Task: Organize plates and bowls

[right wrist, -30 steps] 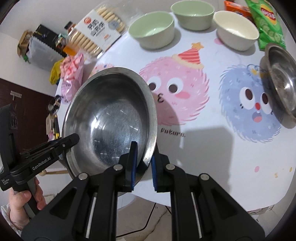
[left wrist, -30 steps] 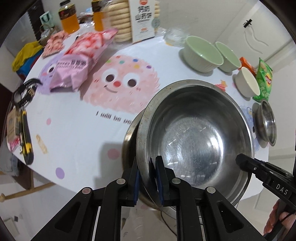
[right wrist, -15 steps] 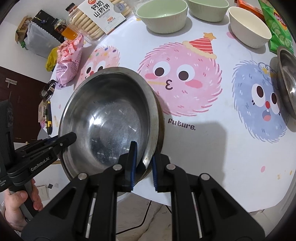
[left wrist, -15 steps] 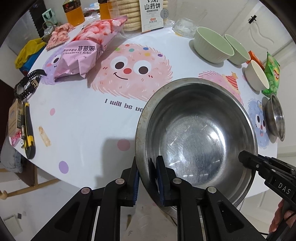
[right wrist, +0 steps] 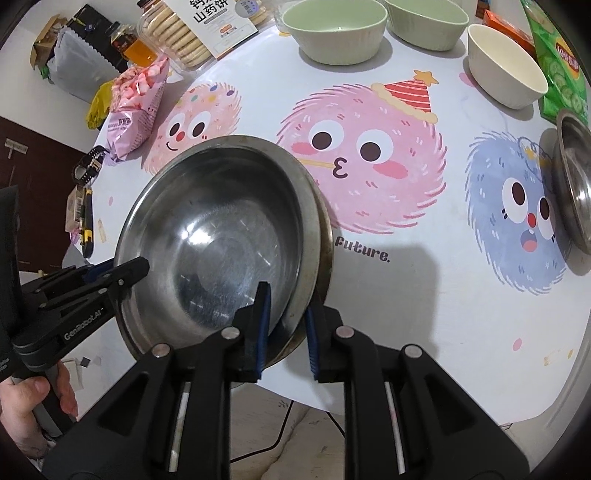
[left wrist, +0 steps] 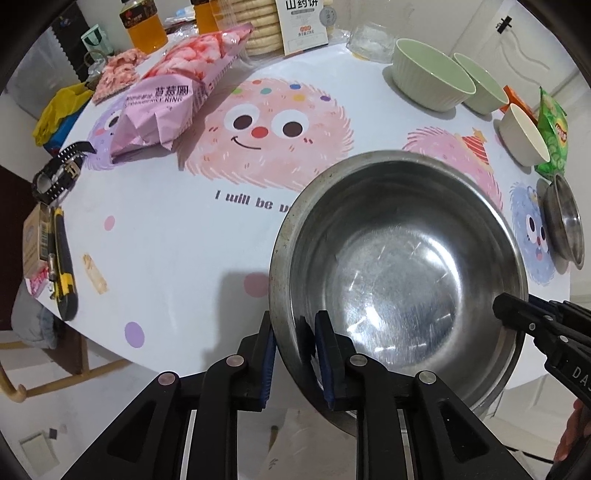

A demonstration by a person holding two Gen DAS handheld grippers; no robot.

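Note:
A large steel bowl (left wrist: 399,258) hangs over the table's near edge, held by both grippers; it also shows in the right wrist view (right wrist: 221,236). A second steel rim shows just under it on its right side (right wrist: 327,251). My left gripper (left wrist: 295,354) is shut on the bowl's near-left rim. My right gripper (right wrist: 286,325) is shut on the opposite rim. Two green bowls (left wrist: 430,74) (left wrist: 480,86), a white bowl (left wrist: 522,134) and a small steel bowl (left wrist: 565,221) stand at the far right.
A pink snack bag (left wrist: 170,96), a biscuit box (left wrist: 303,22) and drink bottles (left wrist: 144,26) sit at the back left. A green chip bag (left wrist: 552,133) lies at the right edge. A watch (left wrist: 59,173) and a utility knife (left wrist: 61,266) lie at the left edge.
Both grippers have carried the large bowl back toward the table's near edge and both views have risen; more of the tablecloth shows beyond the bowl.

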